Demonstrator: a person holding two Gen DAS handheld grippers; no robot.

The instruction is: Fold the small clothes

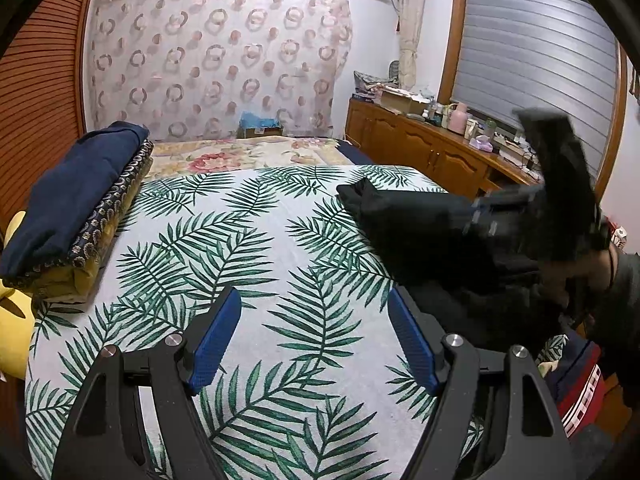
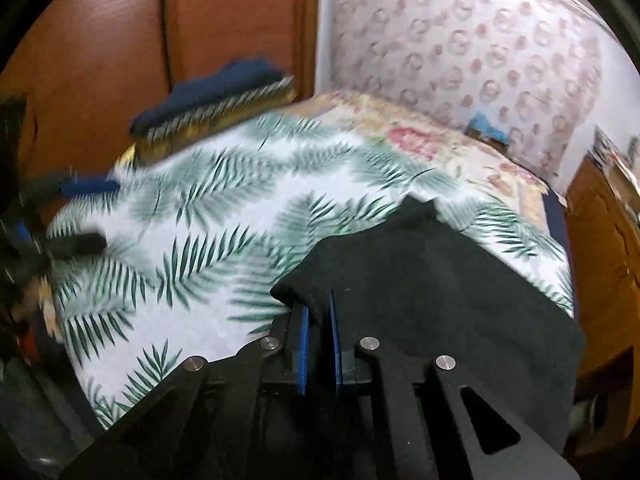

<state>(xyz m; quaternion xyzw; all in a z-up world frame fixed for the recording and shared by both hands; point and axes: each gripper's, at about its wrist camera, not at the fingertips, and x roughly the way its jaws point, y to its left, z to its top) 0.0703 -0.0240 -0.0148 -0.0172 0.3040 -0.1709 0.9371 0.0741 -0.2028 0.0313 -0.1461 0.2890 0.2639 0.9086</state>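
From my left wrist camera I see the left gripper (image 1: 314, 330) hanging over the palm-leaf bedspread (image 1: 256, 240) with its blue pads (image 1: 218, 334) spread wide and nothing between them. To the right lies the black garment (image 1: 404, 228), a dark bundle on the right part of the bed, with one corner pointing toward the far end. My right gripper (image 1: 476, 220) shows there only as a blurred black shape over that cloth, with the hand (image 1: 588, 270) and a dark sleeve behind it. At the left edge of the bed sits a stack of folded clothes (image 1: 76, 204): a navy piece on top, a patterned dark one under it, yellow cloth at the bottom. A yellow plush toy (image 1: 14, 320) lies just beside the stack. Beyond the bed runs a wooden cabinet (image 1: 420, 148) cluttered with small things under a window with a grey blind (image 1: 536, 56).

From my right wrist camera, the right gripper (image 2: 318, 320) has its jaws brought nearly together, pinching a fold at the left edge of the black garment (image 2: 432, 280). The cloth spreads away to the right across the bedspread (image 2: 192, 248). The picture is smeared. The folded stack (image 2: 216, 104) shows at the far left edge, and the left gripper (image 2: 80, 216) is a blur at the left.
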